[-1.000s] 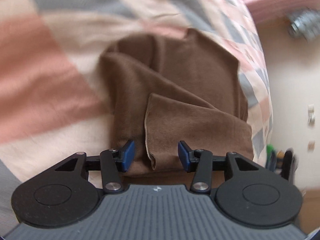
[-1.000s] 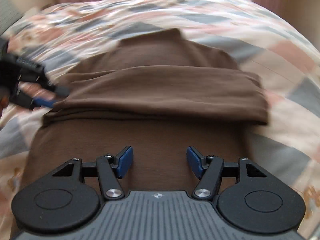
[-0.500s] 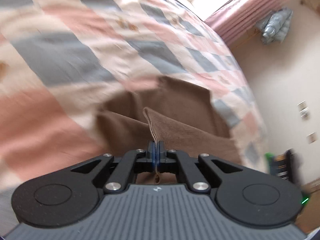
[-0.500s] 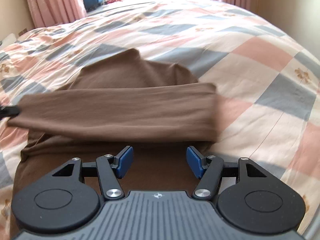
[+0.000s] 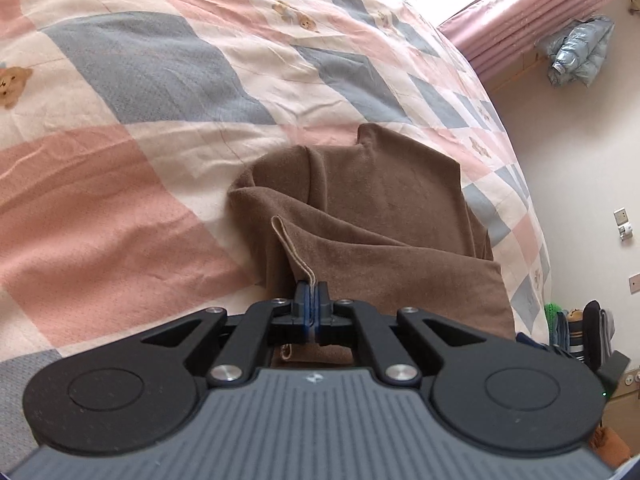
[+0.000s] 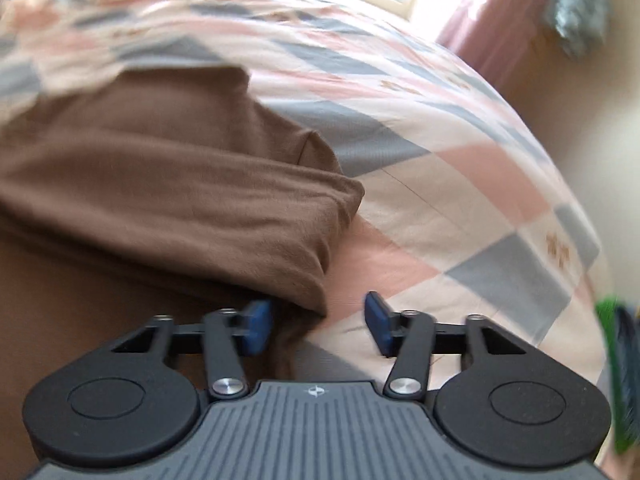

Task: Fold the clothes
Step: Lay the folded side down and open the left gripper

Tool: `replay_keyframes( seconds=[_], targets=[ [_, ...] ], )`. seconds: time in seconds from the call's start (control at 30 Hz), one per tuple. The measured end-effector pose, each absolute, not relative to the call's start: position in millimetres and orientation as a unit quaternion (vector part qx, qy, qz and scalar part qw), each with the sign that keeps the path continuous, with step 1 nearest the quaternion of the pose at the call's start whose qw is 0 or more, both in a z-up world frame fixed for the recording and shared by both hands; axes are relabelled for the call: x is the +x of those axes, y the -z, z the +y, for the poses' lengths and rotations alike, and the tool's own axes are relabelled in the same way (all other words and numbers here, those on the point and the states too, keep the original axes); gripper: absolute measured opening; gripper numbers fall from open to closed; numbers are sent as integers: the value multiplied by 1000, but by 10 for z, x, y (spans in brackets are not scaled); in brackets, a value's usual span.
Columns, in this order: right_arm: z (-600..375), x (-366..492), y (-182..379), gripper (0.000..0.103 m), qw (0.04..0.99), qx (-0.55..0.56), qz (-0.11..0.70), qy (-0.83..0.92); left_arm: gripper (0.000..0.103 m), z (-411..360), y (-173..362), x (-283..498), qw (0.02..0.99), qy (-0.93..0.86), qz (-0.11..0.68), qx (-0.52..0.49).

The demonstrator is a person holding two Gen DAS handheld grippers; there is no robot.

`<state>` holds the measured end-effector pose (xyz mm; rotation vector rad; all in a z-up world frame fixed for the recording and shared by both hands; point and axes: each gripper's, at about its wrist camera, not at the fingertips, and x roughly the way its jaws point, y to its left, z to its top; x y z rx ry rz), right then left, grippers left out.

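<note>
A brown long-sleeved top (image 5: 384,208) lies partly folded on a patchwork bedspread (image 5: 120,160). My left gripper (image 5: 311,300) is shut on the hemmed cuff of a brown sleeve (image 5: 296,256), which is held up off the garment. In the right wrist view the same brown top (image 6: 168,184) fills the left half, with a folded sleeve lying across it. My right gripper (image 6: 316,324) is open over the garment's right edge; its left pad is above brown cloth and its right pad above the bedspread (image 6: 460,216). That view is blurred.
The bed drops off toward a cream wall (image 5: 580,168) on the right. Pink curtains (image 5: 520,28) and a hanging pale blue jacket (image 5: 576,52) are at the far right. Dark and green items (image 5: 580,328) sit on the floor by the bed.
My left gripper went from open around the sleeve cuff to shut on it and lifted it. My right gripper swung to the right, from over the garment's middle to its right edge.
</note>
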<state>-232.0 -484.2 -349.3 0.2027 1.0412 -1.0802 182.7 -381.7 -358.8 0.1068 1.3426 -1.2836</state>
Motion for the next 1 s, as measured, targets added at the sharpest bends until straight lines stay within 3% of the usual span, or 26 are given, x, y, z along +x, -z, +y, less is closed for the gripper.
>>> replay_keyframes(
  seconds=[0.03, 0.27, 0.33, 0.37, 0.5, 0.67, 0.87, 1.0],
  targets=[
    [-4879, -2369, 3502, 6, 728, 103, 469, 489, 0, -3822, 3574, 1819, 596, 556, 577, 46],
    [-5137, -2698, 3597, 7, 725, 203, 449, 481, 0, -3820, 3788, 1737, 597, 538, 589, 85],
    [-5174, -2723, 3557, 38, 720, 226, 449, 478, 1, -3834, 3770, 1682, 604, 539, 578, 102],
    [-5184, -2729, 3515, 41, 720, 233, 451, 473, 1, -3833, 3718, 1674, 610, 539, 571, 106],
    [-5071, -2790, 3251, 41, 738, 216, 446, 459, 0, -3804, 3488, 1659, 640, 536, 537, 120],
    [-5044, -2784, 3038, 40, 788, 202, 378, 441, 1, -3814, 3209, 1559, 648, 561, 504, 106],
    [-5290, -2502, 3530, 39, 780, 205, 425, 411, 5, -4133, 3630, 1254, 631, 550, 509, 201],
    [-5293, -2500, 3271, 39, 794, 197, 396, 417, 5, -4120, 3489, 1247, 640, 554, 493, 202]
  ],
)
